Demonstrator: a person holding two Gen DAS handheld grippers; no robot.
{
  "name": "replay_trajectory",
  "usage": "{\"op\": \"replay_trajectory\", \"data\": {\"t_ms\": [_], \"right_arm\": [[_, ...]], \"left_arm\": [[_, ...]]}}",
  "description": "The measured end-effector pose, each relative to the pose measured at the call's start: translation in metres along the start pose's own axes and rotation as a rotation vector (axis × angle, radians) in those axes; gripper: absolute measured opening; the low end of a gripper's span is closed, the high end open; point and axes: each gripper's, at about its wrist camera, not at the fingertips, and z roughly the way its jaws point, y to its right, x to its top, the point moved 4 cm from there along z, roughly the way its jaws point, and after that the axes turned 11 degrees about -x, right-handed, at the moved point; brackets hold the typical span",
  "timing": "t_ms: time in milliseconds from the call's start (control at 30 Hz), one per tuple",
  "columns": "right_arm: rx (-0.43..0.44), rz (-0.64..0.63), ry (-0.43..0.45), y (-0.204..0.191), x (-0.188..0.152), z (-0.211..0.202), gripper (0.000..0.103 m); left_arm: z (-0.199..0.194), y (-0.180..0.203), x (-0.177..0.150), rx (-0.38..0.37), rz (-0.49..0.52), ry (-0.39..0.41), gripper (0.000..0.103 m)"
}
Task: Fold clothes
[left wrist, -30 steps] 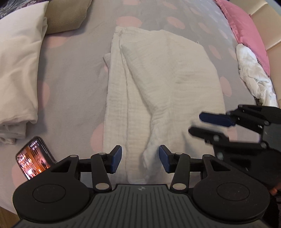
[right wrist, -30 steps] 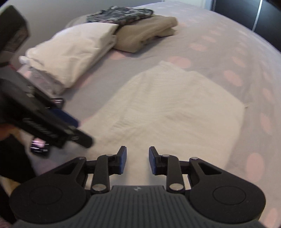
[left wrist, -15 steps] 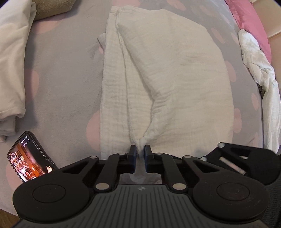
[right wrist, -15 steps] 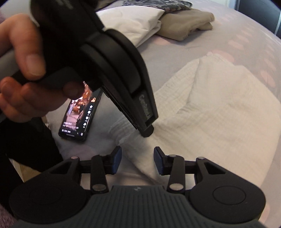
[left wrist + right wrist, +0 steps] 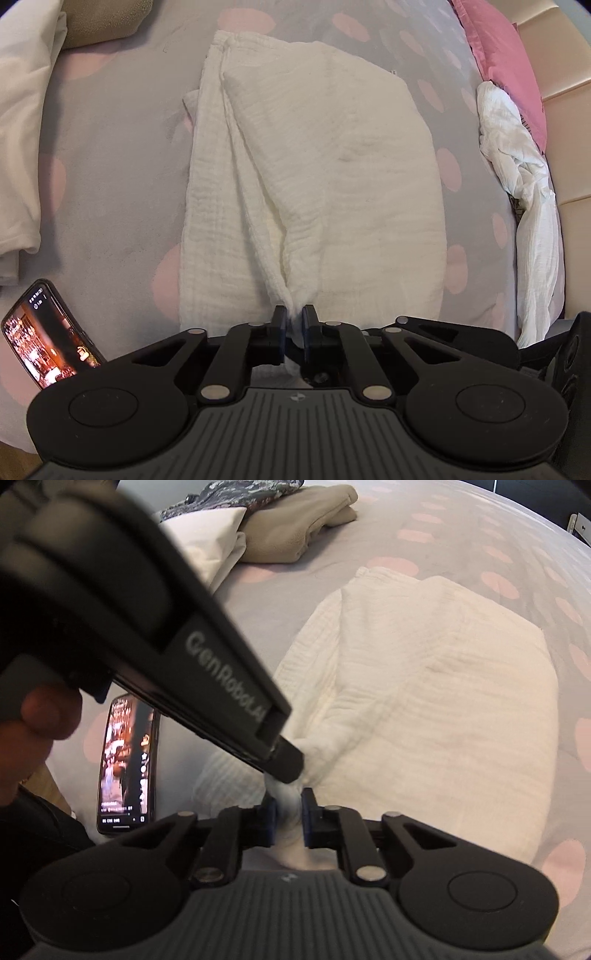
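Right now the cream cloth (image 5: 317,177) lies flat in the middle of the bed, and it is already folded over once or more, so it looks like a long thick pad. Its near corner is pulled up into a little peak. The left gripper (image 5: 294,325) has its two fingers squeezed together on that peak. The right gripper (image 5: 287,821) is just below it on the same bunched corner; its fingers have cloth between them, with a small gap on each side, so I think it is closing on the cloth but I cannot be sure it grips tight.

My guess is the folding is partly done. The next fold has not been made, since the corner is only a bit off the bed. The cloth is soft and floppy, so it may sag or slip when lifted.

Near the left edge of the bed lies a phone (image 5: 48,334) with its screen lit. Farther back sit folded clothes: a white pile (image 5: 26,122) and a tan one (image 5: 299,528). On the other side a crumpled white cloth (image 5: 524,206) waits beside a pink pillow (image 5: 506,55).

Under everything is the bedsheet (image 5: 110,166), grey with pink dots.
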Motion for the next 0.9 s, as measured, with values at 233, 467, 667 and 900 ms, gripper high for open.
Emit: {"op": "replay_trajectory", "data": {"t_ms": [233, 467, 667, 900], "right_arm": [[0.081, 0.063, -0.012, 0.011, 0.003, -0.009, 0.011], [0.163, 0.128, -0.027, 0.023, 0.005, -0.019, 0.011], [0.230, 0.178, -0.036, 0.033, 0.010, -0.026, 0.011], [0.277, 0.203, -0.024, 0.039, 0.016, -0.033, 0.011]], "left_arm": [[-0.009, -0.017, 0.041, 0.049, 0.013, 0.023, 0.032], [-0.002, -0.045, 0.095, 0.008, -0.054, 0.102, 0.038], [0.020, -0.049, 0.127, 0.014, -0.074, 0.120, 0.038], [0.041, -0.040, 0.148, 0.059, -0.029, 0.129, 0.018]]}}
